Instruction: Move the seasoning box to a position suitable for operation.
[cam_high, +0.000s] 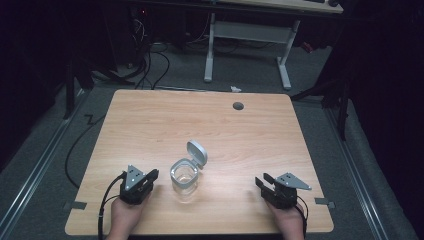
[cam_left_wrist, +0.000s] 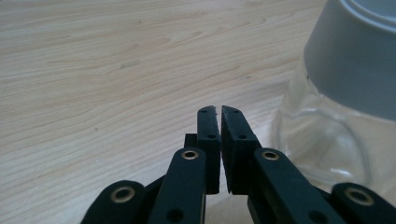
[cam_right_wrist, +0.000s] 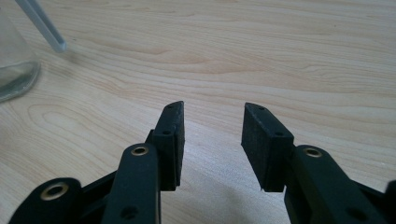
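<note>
At the bottom edge of the high view, the person's two hands are coming in, each holding a gripper over the wooden table (cam_high: 150, 120). The left hand (cam_high: 125, 216) is sitting at the lower left, and its left gripper (cam_high: 150, 176) is pointing up and to the right; in the left gripper view its jaws are standing almost together, a thin slit between them and nothing caught there. The right hand (cam_high: 289, 220) is sitting at the lower right, and the right gripper (cam_high: 261, 181) is pointing to the left; in the right gripper view its jaws are standing wide apart over bare wood, empty.

Between the two, a little above them in the frame and nearer the left gripper, a clear glass jar (cam_high: 184, 178) is standing upright on the table. Its grey hinged lid (cam_high: 197, 153) is tipping back, open, at the jar's upper right. Well beyond, near the table's upper edge, a round grey cable hole (cam_high: 238, 105) is showing. Past the table, at the top of the frame, the white legs of another desk (cam_high: 247, 35) are standing on the dark floor.
</note>
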